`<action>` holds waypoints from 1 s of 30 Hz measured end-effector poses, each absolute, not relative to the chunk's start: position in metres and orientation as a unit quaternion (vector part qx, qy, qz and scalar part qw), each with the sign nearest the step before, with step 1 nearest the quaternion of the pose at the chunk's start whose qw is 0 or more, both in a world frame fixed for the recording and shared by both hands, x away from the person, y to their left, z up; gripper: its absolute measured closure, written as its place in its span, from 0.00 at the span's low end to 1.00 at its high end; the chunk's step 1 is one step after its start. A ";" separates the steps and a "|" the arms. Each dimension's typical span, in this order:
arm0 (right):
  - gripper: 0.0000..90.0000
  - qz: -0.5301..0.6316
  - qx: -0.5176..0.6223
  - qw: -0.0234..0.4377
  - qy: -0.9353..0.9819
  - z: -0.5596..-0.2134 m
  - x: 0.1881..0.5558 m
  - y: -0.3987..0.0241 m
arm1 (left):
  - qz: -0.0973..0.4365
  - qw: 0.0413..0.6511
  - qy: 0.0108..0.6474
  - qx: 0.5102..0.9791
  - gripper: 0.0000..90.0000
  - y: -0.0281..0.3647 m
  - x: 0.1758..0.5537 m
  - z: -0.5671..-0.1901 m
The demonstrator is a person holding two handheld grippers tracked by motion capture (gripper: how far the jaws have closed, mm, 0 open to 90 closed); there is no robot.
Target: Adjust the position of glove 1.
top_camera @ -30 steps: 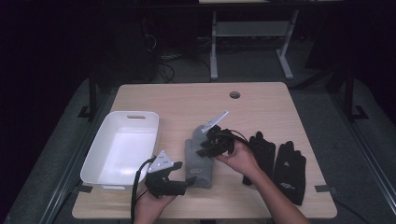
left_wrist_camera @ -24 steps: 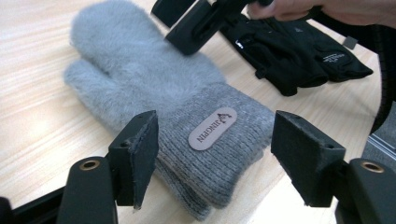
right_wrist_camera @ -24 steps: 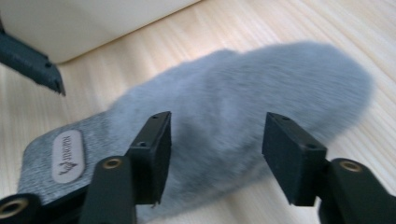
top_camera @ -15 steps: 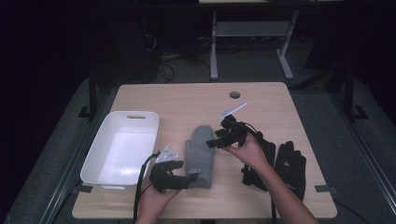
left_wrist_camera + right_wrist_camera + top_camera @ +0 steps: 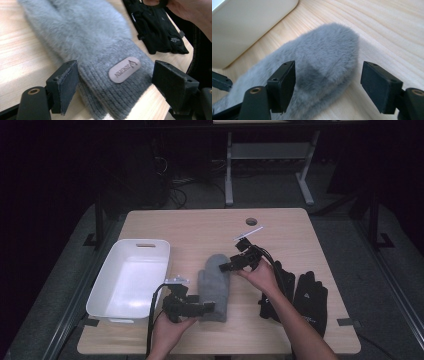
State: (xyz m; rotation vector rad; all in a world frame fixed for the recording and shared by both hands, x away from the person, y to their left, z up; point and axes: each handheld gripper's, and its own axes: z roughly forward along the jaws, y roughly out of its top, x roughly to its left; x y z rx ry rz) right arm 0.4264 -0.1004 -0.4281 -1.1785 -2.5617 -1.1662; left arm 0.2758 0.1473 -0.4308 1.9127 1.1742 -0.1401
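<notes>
Both grippers have just been opening their jaws over the grey mitten (image 5: 214,281), which lies flat on the worktop (image 5: 200,227): left gripper (image 5: 206,306) wide at its cuff, right gripper (image 5: 223,267) wide at its tip.

A mitten (image 5: 214,285) lies on the counter (image 5: 200,227) between both claws; a tub (image 5: 131,276) sits beyond the left claw (image 5: 207,307), gloves (image 5: 300,292) behind the right claw (image 5: 226,266).

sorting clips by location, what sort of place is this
Probably a lab or recording room: a bare wooden table with a cable hole, tape-marked corners, desk legs and loose cables on grey carpet behind.
</notes>
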 end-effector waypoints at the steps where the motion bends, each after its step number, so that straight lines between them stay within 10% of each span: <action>1: 0.30 -0.382 -0.390 0.047 -0.836 -0.430 0.428 -0.100 | -0.065 0.431 0.474 0.765 0.22 0.147 0.277 -0.433; 20: 0.33 -0.380 -0.410 0.094 -0.824 -0.459 0.437 -0.096 | -0.149 0.397 0.506 0.751 0.18 0.148 0.283 -0.455; 30: 0.64 -0.396 -0.395 0.120 -0.820 -0.467 0.436 -0.096 | -0.174 0.395 0.501 0.750 0.36 0.147 0.291 -0.463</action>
